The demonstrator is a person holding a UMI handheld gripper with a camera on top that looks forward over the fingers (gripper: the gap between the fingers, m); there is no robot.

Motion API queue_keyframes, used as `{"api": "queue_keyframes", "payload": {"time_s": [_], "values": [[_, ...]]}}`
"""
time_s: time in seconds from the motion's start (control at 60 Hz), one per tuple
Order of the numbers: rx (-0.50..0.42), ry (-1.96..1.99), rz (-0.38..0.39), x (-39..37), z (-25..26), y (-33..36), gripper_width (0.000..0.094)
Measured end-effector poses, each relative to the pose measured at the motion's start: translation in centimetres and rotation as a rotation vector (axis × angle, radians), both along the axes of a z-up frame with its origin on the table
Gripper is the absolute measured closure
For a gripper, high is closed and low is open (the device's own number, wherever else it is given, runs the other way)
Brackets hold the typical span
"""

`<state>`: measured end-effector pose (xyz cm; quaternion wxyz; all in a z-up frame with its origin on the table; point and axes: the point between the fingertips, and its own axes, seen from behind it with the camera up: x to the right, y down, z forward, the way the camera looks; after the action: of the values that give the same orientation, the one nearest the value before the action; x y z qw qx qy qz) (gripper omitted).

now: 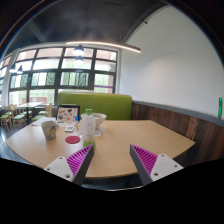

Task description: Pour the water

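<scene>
Cups (pixel 88 126) on table (pixel 130 135); bench (pixel 100 104) behind

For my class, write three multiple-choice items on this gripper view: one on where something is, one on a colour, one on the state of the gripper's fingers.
1. Where are the cups?
A. On the wooden table, beyond the fingers
B. On the green bench
C. Between the fingers

2. What colour is the bench back behind the table?
A. Red
B. Green
C. Blue

3. How do the fingers stand?
A. Shut on a cup
B. Shut on nothing
C. Open, holding nothing

Key: 1 A, the cups stand on the table, past the gripper. 2 B, the bench is green. 3 C, bare table shows between the fingers.
</scene>
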<state>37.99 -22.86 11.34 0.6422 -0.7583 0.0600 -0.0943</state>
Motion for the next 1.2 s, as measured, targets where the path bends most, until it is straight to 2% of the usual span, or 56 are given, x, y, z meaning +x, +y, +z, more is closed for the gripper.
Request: {"api": "queue_keyframes", "payload": {"time_s": [0.3, 0.567, 0.717, 0.817, 0.9, 0.933, 0.95, 0.983, 1.0, 1.067, 1.2], "values": [[-0.003, 0.004, 0.046, -3.2, -0.5, 2.2, 0.0131], [0.000, 0.002, 0.151, -7.7, -2.4, 9.3, 0.0130], [0.024, -0.058, 0.103, -6.9, -1.7, 15.7, 0.0134], [0.004, -0.031, 0.060, -6.8, -2.3, 20.7, 0.0137], [0.003, -0.020, 0.053, -6.0, -2.6, 23.4, 0.0137], [0.007, -0.032, 0.046, -6.1, -2.6, 24.2, 0.0156], [0.007, -0.039, 0.044, -6.1, -2.7, 24.6, 0.0201], [-0.006, -0.055, 0.017, -5.4, -3.2, 25.1, 0.0440], [-0.013, -0.061, 0.005, -5.3, -3.4, 25.2, 0.0479], [0.027, -0.074, -0.041, -4.5, -3.0, 25.8, 0.0506], [0.019, -0.092, -0.013, -5.4, -3.0, 25.9, 0.0583]]}}
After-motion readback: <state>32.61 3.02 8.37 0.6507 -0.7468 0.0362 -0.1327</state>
